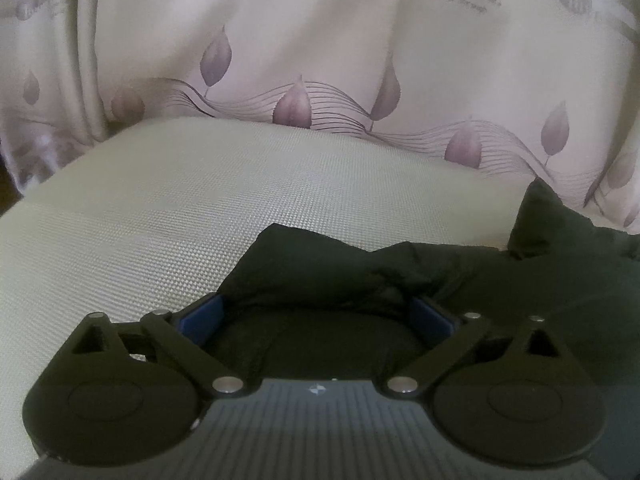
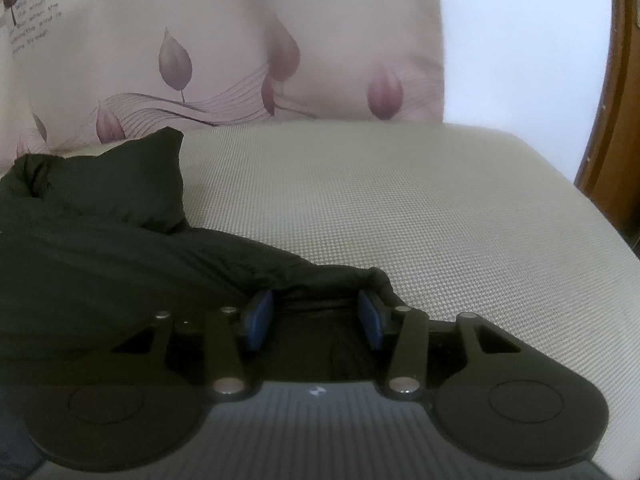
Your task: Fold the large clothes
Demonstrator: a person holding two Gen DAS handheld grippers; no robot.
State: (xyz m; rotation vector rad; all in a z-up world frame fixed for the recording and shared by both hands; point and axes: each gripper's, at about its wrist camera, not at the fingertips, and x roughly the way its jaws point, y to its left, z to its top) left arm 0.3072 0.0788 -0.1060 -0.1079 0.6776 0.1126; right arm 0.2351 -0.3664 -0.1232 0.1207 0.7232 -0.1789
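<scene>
- Dark garment (image 1: 460,280) bunched on the woven beige bed (image 1: 200,208), in front of a leaf-print curtain (image 1: 304,40).
- Left hand-held gripper (image 1: 318,318) spread wide, pads clear of the garment fold between them.
- Right hand-held gripper (image 2: 316,318) partly closed around the garment's edge (image 2: 340,280); actual clamping impossible to tell.

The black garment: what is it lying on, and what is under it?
The black garment lies bunched on a beige woven surface, with a leaf-print curtain behind. Whatever sits beneath the bunched folds is covered and cannot be seen.
</scene>
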